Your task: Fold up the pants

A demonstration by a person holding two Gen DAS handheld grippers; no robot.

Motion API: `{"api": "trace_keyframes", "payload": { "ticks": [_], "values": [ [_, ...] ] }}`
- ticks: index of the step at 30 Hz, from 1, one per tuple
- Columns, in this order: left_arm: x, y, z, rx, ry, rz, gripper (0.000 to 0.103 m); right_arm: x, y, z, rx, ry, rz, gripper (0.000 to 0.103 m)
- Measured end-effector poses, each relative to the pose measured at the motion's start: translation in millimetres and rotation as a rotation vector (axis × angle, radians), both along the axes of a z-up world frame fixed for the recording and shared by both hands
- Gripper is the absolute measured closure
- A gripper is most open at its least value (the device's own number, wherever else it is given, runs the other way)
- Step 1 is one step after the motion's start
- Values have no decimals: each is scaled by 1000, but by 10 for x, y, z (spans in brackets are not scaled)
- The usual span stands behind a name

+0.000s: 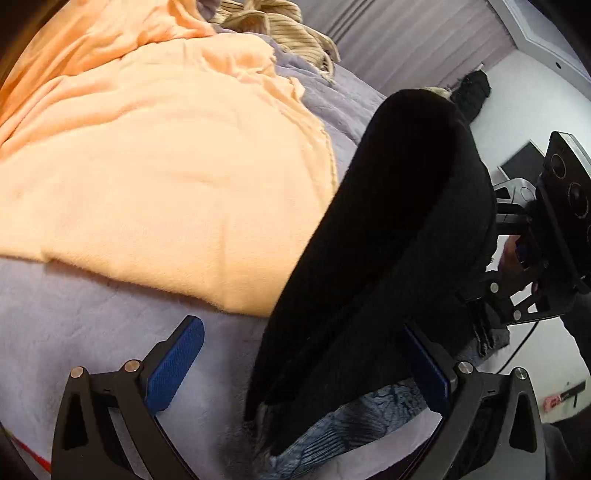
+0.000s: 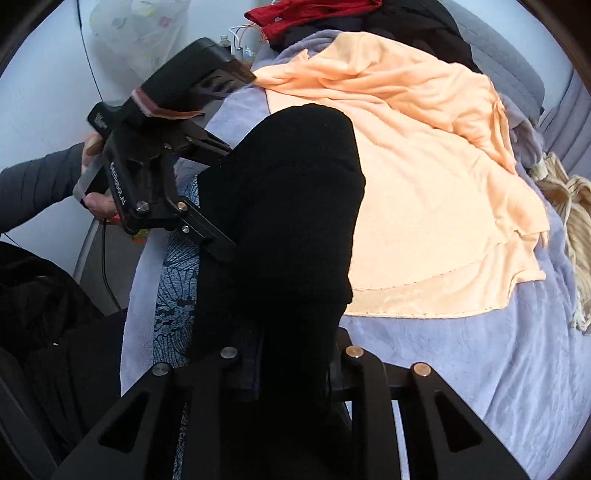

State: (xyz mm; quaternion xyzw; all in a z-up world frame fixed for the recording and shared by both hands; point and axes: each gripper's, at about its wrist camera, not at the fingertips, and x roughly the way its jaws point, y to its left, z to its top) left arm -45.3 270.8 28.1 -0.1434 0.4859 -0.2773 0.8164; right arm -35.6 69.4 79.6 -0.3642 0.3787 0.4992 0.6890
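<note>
The black pants (image 1: 388,236) lie folded into a thick band over the bed's near edge, also in the right wrist view (image 2: 288,206). My left gripper (image 1: 303,362) is open, its blue pads (image 1: 177,365) wide apart on either side of the pants' near end. My right gripper (image 2: 291,362) is shut on the pants; the black cloth runs out from between its fingers. In the right wrist view the left gripper (image 2: 218,206) sits at the pants' left side. In the left wrist view the right gripper's body (image 1: 546,236) shows behind the pants.
A peach blanket (image 1: 155,162) lies beside the pants on the lavender bed cover (image 1: 74,317). A blue patterned cloth (image 2: 173,280) lies under the pants. Red and dark clothes (image 2: 314,14) are piled at the far end. A beige striped garment (image 2: 569,221) lies at right.
</note>
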Motion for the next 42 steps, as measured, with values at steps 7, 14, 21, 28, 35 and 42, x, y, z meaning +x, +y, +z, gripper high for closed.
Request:
{"api": "trace_keyframes", "payload": {
  "ticks": [7,14,21,28,35,42],
  "values": [
    [-85,-546,73,121,-17,-155,8,-199,-102,66,48,-48,19,80],
    [-106,-622,98,261,54,-87,64,251,-527,73,84,59,-289,15],
    [-130,-627,198,300,41,-36,66,146,-1352,-172,-183,-176,-436,10],
    [-195,-744,230,358,25,10,48,-73,-1343,-425,-366,-384,-616,10],
    [80,-921,383,369,89,74,74,-1013,-987,-557,-286,-428,-512,12],
    [-184,-1268,1003,366,10,23,78,109,-1483,-826,-174,242,-406,0]
  ]
}}
